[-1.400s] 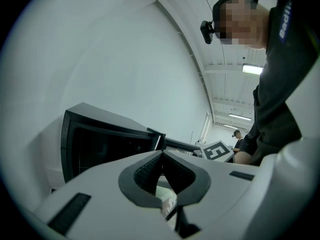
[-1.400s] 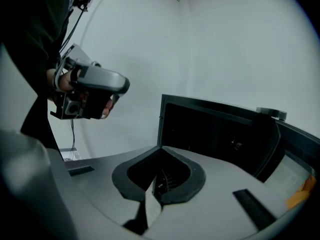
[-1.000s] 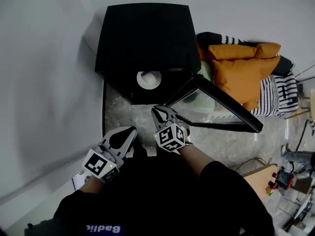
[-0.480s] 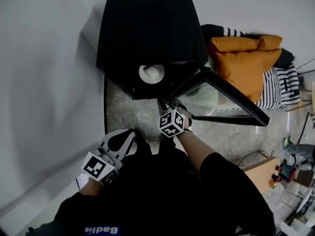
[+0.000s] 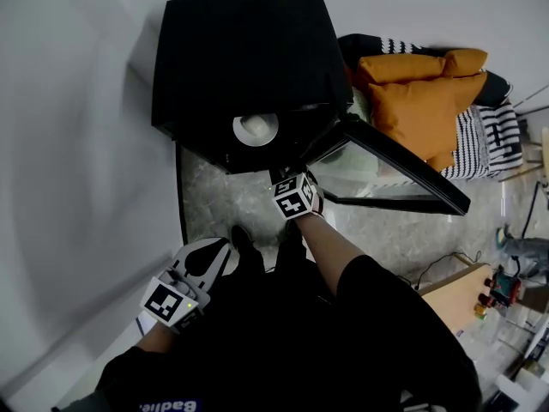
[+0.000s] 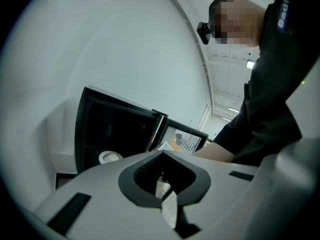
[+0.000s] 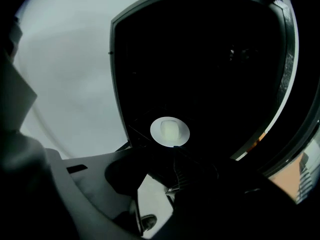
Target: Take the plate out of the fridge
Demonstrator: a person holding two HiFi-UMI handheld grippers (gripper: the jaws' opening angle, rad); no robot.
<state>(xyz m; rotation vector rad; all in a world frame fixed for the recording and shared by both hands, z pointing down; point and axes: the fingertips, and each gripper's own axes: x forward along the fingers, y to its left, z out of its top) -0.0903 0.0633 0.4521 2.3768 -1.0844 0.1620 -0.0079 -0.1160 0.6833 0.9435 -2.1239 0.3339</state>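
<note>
Right fingers just opened, empty; round white plate, boxy black fridge.

Orange cushions against striped fabric; marbled floor beside white wall.

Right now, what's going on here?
A person is going for the white plate that sits low inside the black fridge, whose door stands open. The right tongs point into the opening, short of the plate. Their jaws have just been opening, with nothing between them. The left tongs hang back near the person's body, shut and empty.
</note>
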